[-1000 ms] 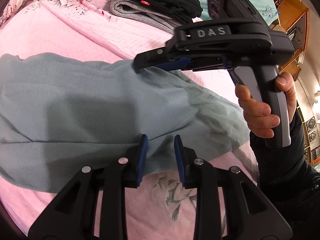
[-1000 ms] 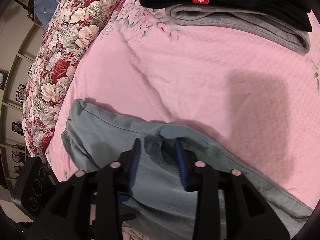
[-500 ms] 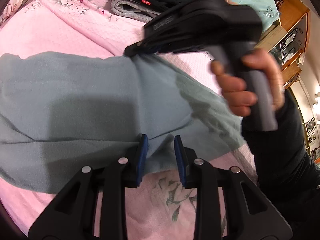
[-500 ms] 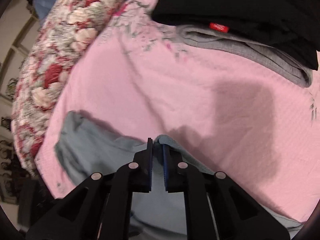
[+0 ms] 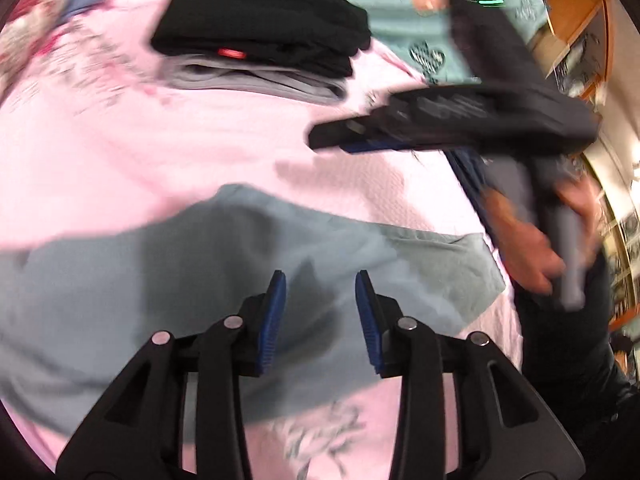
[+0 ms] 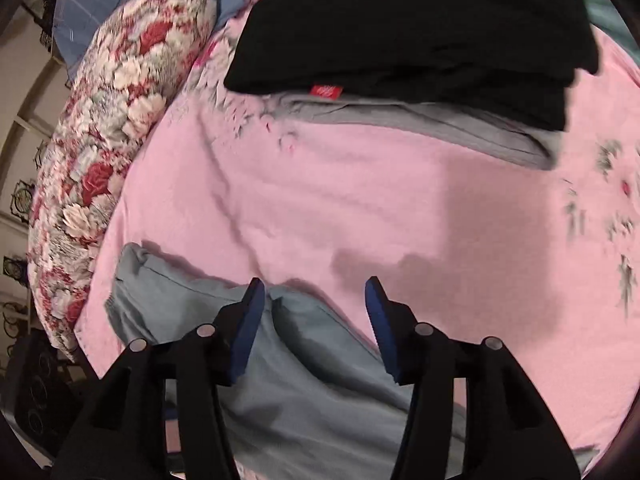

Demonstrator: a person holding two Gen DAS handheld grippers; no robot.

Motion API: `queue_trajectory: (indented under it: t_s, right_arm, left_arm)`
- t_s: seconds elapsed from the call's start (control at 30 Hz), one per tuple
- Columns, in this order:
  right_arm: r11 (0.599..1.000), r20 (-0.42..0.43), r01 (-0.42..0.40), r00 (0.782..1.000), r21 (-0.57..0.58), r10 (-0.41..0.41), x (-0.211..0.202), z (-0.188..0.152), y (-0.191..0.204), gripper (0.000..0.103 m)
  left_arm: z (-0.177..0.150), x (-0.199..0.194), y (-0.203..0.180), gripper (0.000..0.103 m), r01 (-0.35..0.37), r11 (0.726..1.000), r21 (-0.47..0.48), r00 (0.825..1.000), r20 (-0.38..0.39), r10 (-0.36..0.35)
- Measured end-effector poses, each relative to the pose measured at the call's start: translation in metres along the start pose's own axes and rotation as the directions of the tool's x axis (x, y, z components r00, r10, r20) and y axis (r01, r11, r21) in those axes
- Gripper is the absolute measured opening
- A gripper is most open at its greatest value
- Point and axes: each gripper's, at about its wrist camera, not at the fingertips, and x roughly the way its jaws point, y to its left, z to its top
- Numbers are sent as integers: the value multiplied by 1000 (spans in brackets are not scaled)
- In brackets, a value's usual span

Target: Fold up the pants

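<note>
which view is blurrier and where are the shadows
Left wrist: heavy motion blur, worst on the right gripper and hand; dark shadow on the pants. Right wrist: sharper, slight smear at right edge; soft shadows on the pink bedspread.

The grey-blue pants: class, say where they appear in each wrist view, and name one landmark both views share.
Left wrist view: the grey-blue pants fill the lower middle, spreading left to right.
Right wrist view: the grey-blue pants lie bottom left to centre.
Shared landmark: the black folded garment with its red tag, top of both.
</note>
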Motion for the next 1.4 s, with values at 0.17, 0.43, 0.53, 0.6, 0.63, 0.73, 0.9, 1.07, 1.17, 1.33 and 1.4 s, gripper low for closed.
queue_trajectory:
  t_s: [0.17,0.43,0.53,0.6,0.63,0.73,0.9,1.07,1.17,1.33,1.4]
  right_arm:
    - [997,52,77,996,13,-77,-51,-45,-15,53]
    - [993,131,38,990,112,-53,-102,-148,-34,53]
    - [991,139,7,990,133,-26,-93,-161,-30,52]
    - [992,118,4,993,123,-18,-75,-169,-19,48]
    - [994,103,-2,995,114,-10,-66,-174,-16,47]
    - [994,65,21,997,107,-28,-34,-180,-5,44]
    - [991,44,34,998,133,-40,-29,-184,-12,44]
    - [954,233,121,954,274,-188,-120,-209,-80,55]
    - [890,215,216,922,402,-321,-155,-234,-148,55]
    - [874,194,134,949,466,-248,-171,-250,-235,55]
    - [881,204,78,960,466,-192,-168,-246,-251,55]
  left_arm:
    - [21,63,14,6,-92,996,6,985,-143,92]
    - [44,74,46,3,-37,996,-78,996,-85,30]
    - [47,75,49,3,-20,997,-73,997,-73,14]
    - [44,73,49,3,-5,997,-77,997,-76,-1]
    - [45,72,51,3,5,997,-77,997,-77,-11]
    - [40,73,51,3,16,998,-68,997,-80,-21]
    - [38,75,42,3,-4,999,-42,997,-82,1]
    - [12,43,41,6,-87,993,-76,992,-99,79]
    - [-17,19,37,7,-69,994,-80,994,-86,62]
    - [-58,-1,42,7,-71,987,-141,994,-90,59]
    - [-66,-3,47,10,-74,985,-156,994,-86,61]
